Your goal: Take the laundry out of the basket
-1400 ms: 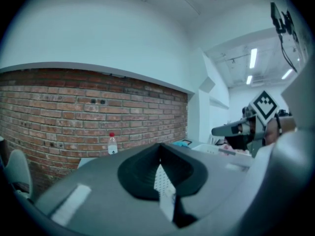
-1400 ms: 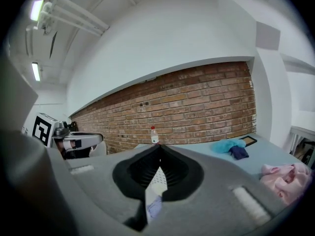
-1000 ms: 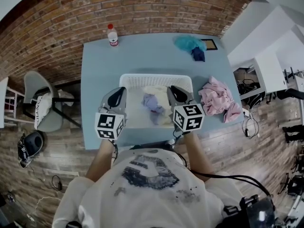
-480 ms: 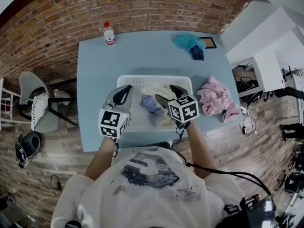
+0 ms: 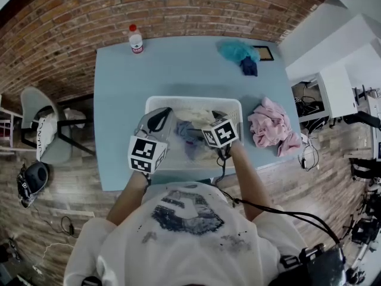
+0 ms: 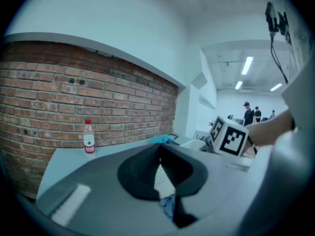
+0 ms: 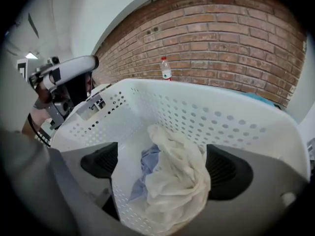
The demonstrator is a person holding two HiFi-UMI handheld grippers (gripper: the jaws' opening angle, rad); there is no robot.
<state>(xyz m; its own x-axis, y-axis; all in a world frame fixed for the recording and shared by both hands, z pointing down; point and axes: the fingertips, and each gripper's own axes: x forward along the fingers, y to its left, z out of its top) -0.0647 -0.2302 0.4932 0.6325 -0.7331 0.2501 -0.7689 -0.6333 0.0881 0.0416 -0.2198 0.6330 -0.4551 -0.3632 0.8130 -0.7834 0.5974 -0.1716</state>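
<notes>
Head view looks down on one pale blue tabletop (image 5: 119, 100) set against a brick wall (image 5: 196, 11). One white plastic basket (image 5: 190, 102), rectangular with perforated walls, holds two crumpled pieces: a cream cloth (image 5: 196, 115) and a lilac cloth (image 5: 191, 134). Three more lie outside it on the tabletop: a rumpled pink garment (image 5: 271, 127) to its right, and at the far edge a teal cloth (image 5: 237, 51) touching a dark blue cloth (image 5: 249, 68). One clear bottle (image 5: 136, 39) with a red cap stands upright near the far left corner. The left gripper (image 5: 159, 117) is over the basket's left side, and the right gripper (image 5: 213, 119) tips down into its right half.

Left gripper view alone shows its dark fingers (image 6: 138, 173) together at the tips, clamping nothing.

Right gripper view shows its ribbed fingers (image 7: 101, 161) wide apart, just opened, with the soft cream cloth bunched between them, unpressed.
</notes>
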